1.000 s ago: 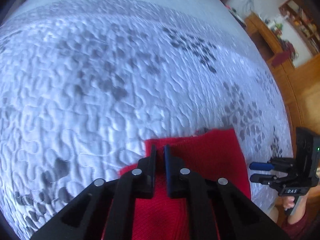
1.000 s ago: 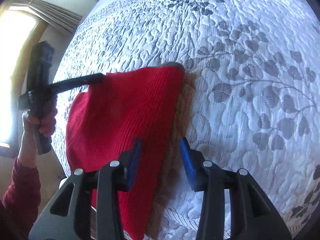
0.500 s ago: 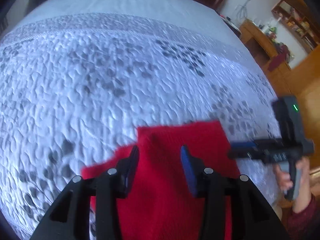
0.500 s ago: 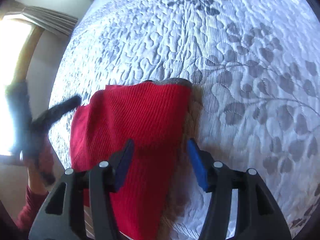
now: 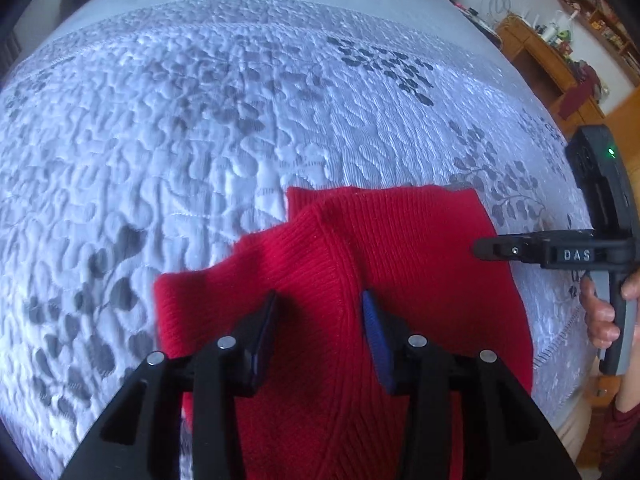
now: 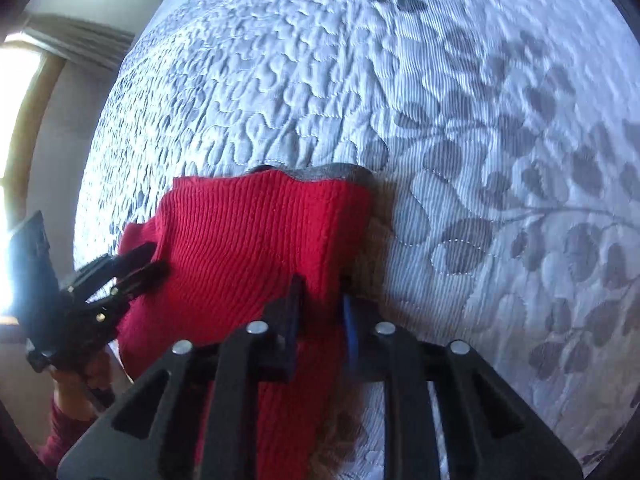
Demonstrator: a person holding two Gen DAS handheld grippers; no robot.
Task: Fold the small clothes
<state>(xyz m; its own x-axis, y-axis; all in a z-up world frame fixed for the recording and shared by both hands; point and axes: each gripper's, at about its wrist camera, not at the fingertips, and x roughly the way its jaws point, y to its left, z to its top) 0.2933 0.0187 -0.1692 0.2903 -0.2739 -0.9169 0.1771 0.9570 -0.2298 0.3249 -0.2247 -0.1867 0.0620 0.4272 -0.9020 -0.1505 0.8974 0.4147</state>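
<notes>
Red knitted wool makes up the small garment, and it lies on the quilted bed cover close to the bed's near edge. It looks soft, light and floppy. It will sag and bend wherever it is lifted, so I think a corner or an edge is the best place to take hold, with both claws pulling gently and evenly. The knit looks grippy, not slippery, and it should not break. A fuzzy brown lining peeks out along one side, and a grey strip shows at the far edge.

The left claw points down at the garment. Its two sides are apart and opening a little more. A raised ridge of red knit runs between them and on past the tips, but the pads do not look pressed on it. Most of the garment spreads out ahead of this claw and to its right, and a loose flap lies off to its left.

The right claw sits at the garment's right edge. Its sides are closing, and a fold of the red knit stands pinched between them. The pads look pressed against it. From this claw the rest of the garment lies ahead and to the left, where the left claw's tips reach in.
</notes>
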